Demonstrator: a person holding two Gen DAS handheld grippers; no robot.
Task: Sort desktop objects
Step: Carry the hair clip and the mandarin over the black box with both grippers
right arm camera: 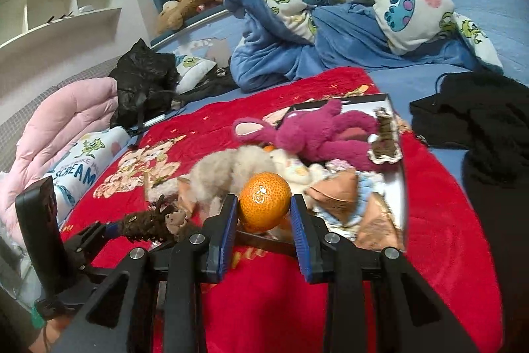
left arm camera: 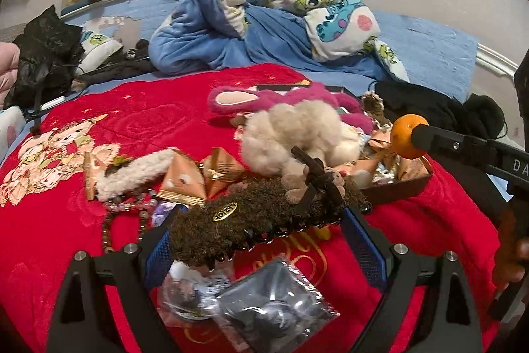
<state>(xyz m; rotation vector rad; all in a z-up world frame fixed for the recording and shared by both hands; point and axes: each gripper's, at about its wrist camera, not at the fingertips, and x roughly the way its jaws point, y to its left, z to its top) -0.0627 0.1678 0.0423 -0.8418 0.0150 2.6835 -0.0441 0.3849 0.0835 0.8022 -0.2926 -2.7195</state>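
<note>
My left gripper [left arm camera: 261, 237] is shut on a brown fuzzy hair clip [left arm camera: 251, 217] with a small bear and dark bow, held above the red blanket [left arm camera: 66, 237]. It also shows in the right wrist view [right arm camera: 148, 224]. My right gripper [right arm camera: 264, 214] is shut on an orange mandarin [right arm camera: 264, 204], held just above the front edge of a dark tray [right arm camera: 400, 181]; the mandarin shows in the left wrist view [left arm camera: 408, 136]. The tray holds a magenta plush rabbit [right arm camera: 320, 131], orange snack packets [right arm camera: 340, 191] and small toys. A beige fluffy plush [left arm camera: 297, 134] lies beside it.
Loose on the blanket are orange packets [left arm camera: 185, 181], a white furry strip [left arm camera: 132, 174], bead bracelets [left arm camera: 129, 207] and clear-bagged items [left arm camera: 274, 310]. Black clothing [right arm camera: 479, 121] lies right of the tray. A cartoon duvet [right arm camera: 330, 5] and a black bag [right arm camera: 145, 81] lie behind.
</note>
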